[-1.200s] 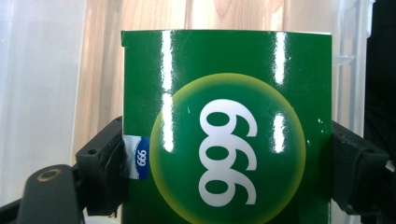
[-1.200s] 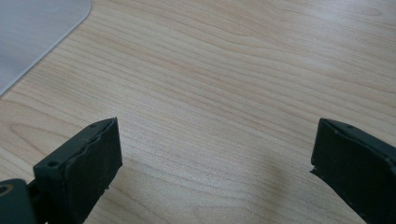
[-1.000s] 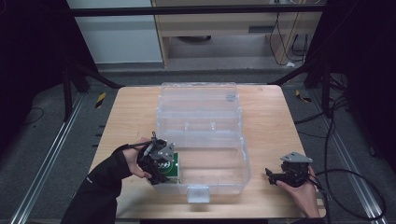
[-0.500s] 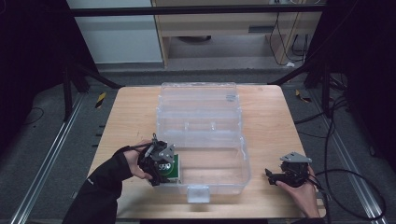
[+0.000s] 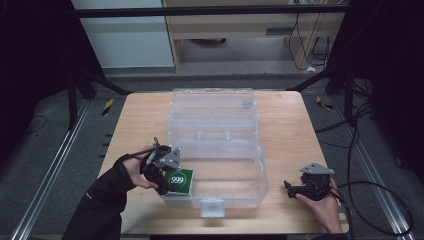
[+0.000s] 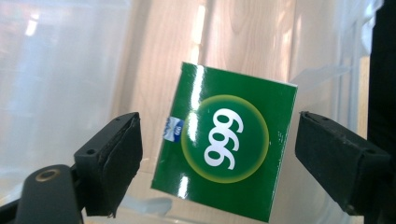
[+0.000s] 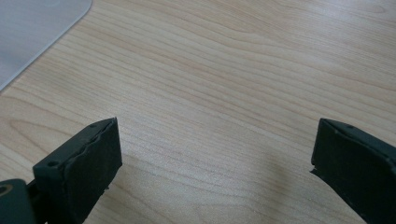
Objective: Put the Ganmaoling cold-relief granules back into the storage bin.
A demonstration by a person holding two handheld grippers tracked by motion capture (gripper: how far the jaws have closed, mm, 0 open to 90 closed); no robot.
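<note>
A green box (image 5: 180, 181) (image 6: 224, 147) with "999" in a yellow-ringed circle lies in the front left corner of a clear plastic case (image 5: 250, 187). My left gripper (image 5: 169, 176) (image 6: 219, 158) is at that corner and open. Its jaws stand either side of the green box with a gap on each side. The case's see-through wall (image 6: 60, 70) is behind the box in the left gripper view. My right gripper (image 5: 290, 188) (image 7: 215, 163) rests open on the table (image 7: 224, 70) to the right of the case, nothing between its jaws.
The case's lid (image 5: 212, 107) lies open flat toward the far side, and a latch tab (image 5: 211, 207) sticks out at the front. Bare wooden table (image 5: 287, 135) surrounds the case. Cables (image 5: 380, 200) trail off the right edge.
</note>
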